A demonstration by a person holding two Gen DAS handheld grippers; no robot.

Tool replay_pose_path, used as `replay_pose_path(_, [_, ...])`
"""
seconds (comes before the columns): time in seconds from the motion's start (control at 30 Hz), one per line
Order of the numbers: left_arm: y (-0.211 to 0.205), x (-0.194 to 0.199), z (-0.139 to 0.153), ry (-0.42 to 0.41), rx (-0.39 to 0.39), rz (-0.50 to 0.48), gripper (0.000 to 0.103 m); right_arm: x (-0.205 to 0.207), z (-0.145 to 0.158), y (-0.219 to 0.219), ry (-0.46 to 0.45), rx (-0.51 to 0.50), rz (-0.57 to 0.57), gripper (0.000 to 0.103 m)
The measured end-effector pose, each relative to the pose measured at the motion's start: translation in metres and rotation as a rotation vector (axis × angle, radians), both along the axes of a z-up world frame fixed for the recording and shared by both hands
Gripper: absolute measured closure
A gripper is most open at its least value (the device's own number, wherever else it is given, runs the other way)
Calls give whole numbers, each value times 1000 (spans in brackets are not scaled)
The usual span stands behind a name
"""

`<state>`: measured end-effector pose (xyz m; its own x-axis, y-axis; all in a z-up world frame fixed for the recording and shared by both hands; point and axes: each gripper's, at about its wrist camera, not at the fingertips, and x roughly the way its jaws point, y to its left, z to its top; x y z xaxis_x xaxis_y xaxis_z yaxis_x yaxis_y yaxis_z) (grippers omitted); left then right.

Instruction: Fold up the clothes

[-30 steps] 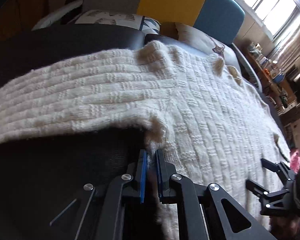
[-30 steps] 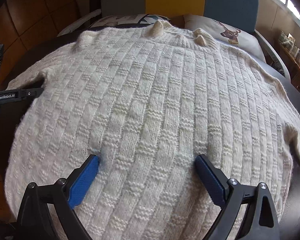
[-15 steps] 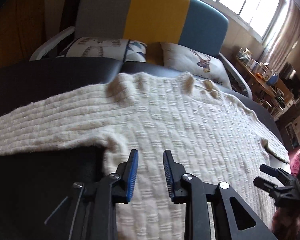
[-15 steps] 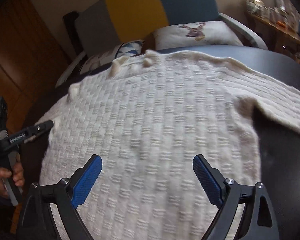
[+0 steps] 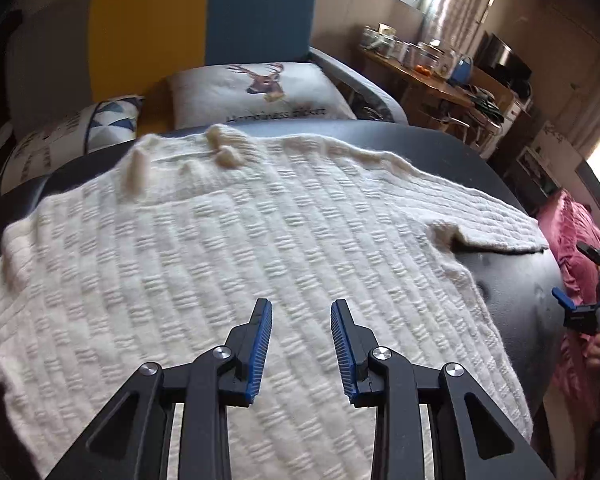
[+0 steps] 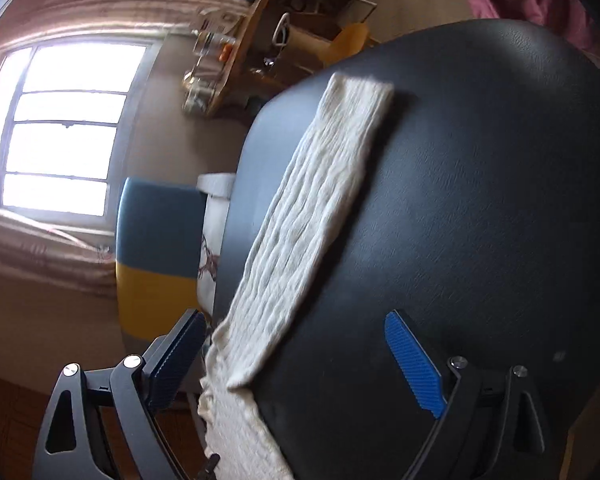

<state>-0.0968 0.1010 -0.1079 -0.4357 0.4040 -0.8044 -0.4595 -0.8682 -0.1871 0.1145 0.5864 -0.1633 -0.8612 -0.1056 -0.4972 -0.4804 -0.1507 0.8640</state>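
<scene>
A cream knitted sweater (image 5: 260,220) lies spread flat on the black table (image 5: 512,280), collar at the far side. My left gripper (image 5: 301,304) hovers over the sweater's body, its blue pads (image 5: 260,344) a little apart with nothing between them. In the right wrist view, which is rolled sideways, the sweater's right sleeve (image 6: 320,200) stretches out across the table (image 6: 480,200). My right gripper (image 6: 294,316) stands wide by the sleeve's root, jaws closing; the knit lies between them and the pads do not press it. That right gripper (image 5: 576,308) also shows at the table's right edge.
Behind the table stands a sofa with a grey, yellow and blue back (image 5: 256,12), holding a deer cushion (image 5: 260,88) and a patterned cushion (image 5: 80,128). A wooden sideboard with jars (image 5: 428,72) is at the far right. Pink cloth (image 5: 572,232) lies beyond the right edge.
My left gripper let go of the sweater's edge near the left sleeve, opened and moved right over the body. My right gripper swung right to the right sleeve and rolled sideways.
</scene>
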Motion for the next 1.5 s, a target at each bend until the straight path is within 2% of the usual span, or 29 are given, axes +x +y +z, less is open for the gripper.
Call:
replay_pose_path(0.07, [26,-2,-3,10,-30,-50,66,-7,-3,19,-19,7,-45,17])
replay_pose_path(0.13, [48,-7,-9,6,-55,-82,65,-17,-8,36,-44,16,-83,18])
replay_pose_path(0.2, [63,-15,-17,-8,-74,-90,65,-28,-12,47,-45,17,-107,25])
replay_pose_path(0.37, [73,-36,-39,-74,-80,-60,65,-59,-14,64,-26,40,-94,26])
replay_pose_path(0.43, [72,-40,-44,-89,-67,-56,65,-77,-12,65,-49,94,-52,27])
replay_pose_path(0.47, [72,-39,-45,-82,-70,-65,65,-86,-11,62,-88,132,-27,38])
replay_pose_path(0.5, [73,-38,-45,-74,-75,-75,65,-95,-10,59,-140,173,0,59])
replay_pose_path(0.53, [74,-37,-45,-65,-83,-85,64,-104,-10,55,-192,213,26,70])
replay_pose_path(0.57, [74,-35,-46,-60,-85,-90,64,-113,-9,51,-244,254,52,92])
replay_pose_path(0.63, [73,-34,-47,-57,-82,-95,64,-122,-9,46,-265,296,66,94])
replay_pose_path(0.73, [72,-36,-47,-74,-72,-91,64,-124,-12,44,-196,266,79,94])
replay_pose_path(0.83, [70,-38,-47,-96,-62,-90,64,-119,-23,49,-127,166,63,91])
replay_pose_path(0.87, [70,-39,-47,-103,-56,-90,64,-117,-28,51,-116,139,52,95])
replay_pose_path(0.93, [68,-39,-47,-110,-44,-87,64,-112,-36,54,-94,86,29,95])
replay_pose_path(1.07, [69,-35,-46,-115,-38,-94,58,-109,-44,55,-51,35,-18,92])
replay_pose_path(1.2, [74,-32,-46,-110,-46,-104,53,-114,-47,57,-51,10,33,94])
replay_pose_path(1.27, [75,-32,-46,-114,-42,-103,51,-114,-47,58,-61,-7,17,99])
replay_pose_path(1.3, [75,-32,-46,-114,-39,-102,51,-113,-47,58,-67,-15,2,97])
replay_pose_path(1.37, [75,-32,-47,-117,-34,-97,50,-127,-29,51,-145,131,50,97])
replay_pose_path(1.4, [75,-33,-46,-120,-34,-96,50,-134,-17,45,-156,209,88,97])
replay_pose_path(1.5, [72,-35,-43,-148,-21,-79,50,-152,25,8,-116,451,223,97])
